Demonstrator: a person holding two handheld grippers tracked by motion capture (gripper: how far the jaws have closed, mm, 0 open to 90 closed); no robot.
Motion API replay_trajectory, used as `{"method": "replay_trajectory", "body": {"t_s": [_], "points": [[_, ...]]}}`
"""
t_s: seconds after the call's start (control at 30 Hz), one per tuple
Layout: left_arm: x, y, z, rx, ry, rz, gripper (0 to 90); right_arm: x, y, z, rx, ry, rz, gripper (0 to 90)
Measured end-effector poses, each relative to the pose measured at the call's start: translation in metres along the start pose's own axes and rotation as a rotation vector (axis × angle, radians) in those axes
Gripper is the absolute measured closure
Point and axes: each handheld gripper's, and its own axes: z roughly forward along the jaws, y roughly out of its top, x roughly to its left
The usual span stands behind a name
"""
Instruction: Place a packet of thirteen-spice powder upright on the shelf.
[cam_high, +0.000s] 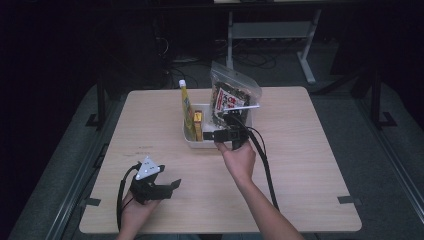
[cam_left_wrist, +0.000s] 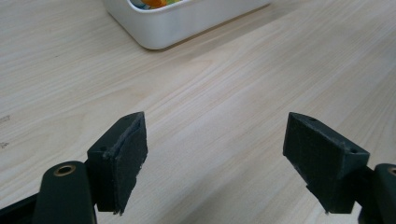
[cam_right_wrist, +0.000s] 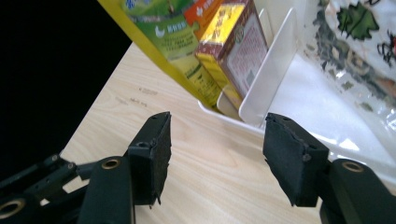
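A light wooden desk (cam_high: 300, 165) carries a white bin (cam_high: 196, 143) near the middle of its far edge. In the bin stand a yellow pouch (cam_high: 186, 107) with a white cap, a small yellow-and-red box (cam_high: 198, 125) just beside it, and a clear zip bag (cam_high: 230, 92) of printed packets, behind a white divider (cam_right_wrist: 268, 70).

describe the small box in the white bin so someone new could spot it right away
Start at the light wooden table and find the white plastic bin near its middle, just ahead of the right gripper. Inside, at its left end, stands a small upright red-and-gold cardboard box. It is shorter and stiffer than the tall yellow-green pouch beside it, and opaque, unlike the clear zip bag.
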Motion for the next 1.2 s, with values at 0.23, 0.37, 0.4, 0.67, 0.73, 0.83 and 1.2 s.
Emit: {"method": "replay_trajectory", "body": {"t_s": [0.23, 0.37, 0.4, 0.67, 0.73, 0.83, 1.2], "points": [[0.0, 0.0, -0.001, -0.001, 0.001, 0.001, 21.0, -0.005, -0.011, -0.005, 0.008, 0.005, -0.008, 40.1], [0.0, 0.0, 0.0, -0.002, 0.005, -0.008, 20.0, -0.009, -0.018, -0.009, 0.008, 0.01, -0.011, 40.1], [0.0, 0.0, 0.0, -0.002, 0.004, -0.009, 19.9, -0.01, -0.02, -0.009, 0.009, 0.013, -0.007, 40.1], [0.001, 0.0, 0.0, -0.003, 0.006, -0.014, 19.0, -0.021, -0.035, -0.01, 0.026, 0.021, 0.0, 39.6], [0.001, 0.0, 0.0, -0.004, 0.006, -0.016, 19.0, -0.023, -0.04, -0.011, 0.029, 0.022, 0.002, 39.5], [0.001, 0.0, 0.0, -0.002, 0.004, -0.017, 18.7, -0.028, -0.046, -0.014, 0.027, 0.022, 0.003, 39.6], [0.001, 0.0, 0.001, -0.001, 0.004, -0.015, 18.1, -0.047, -0.065, -0.029, 0.025, 0.018, 0.023, 39.3]]}}
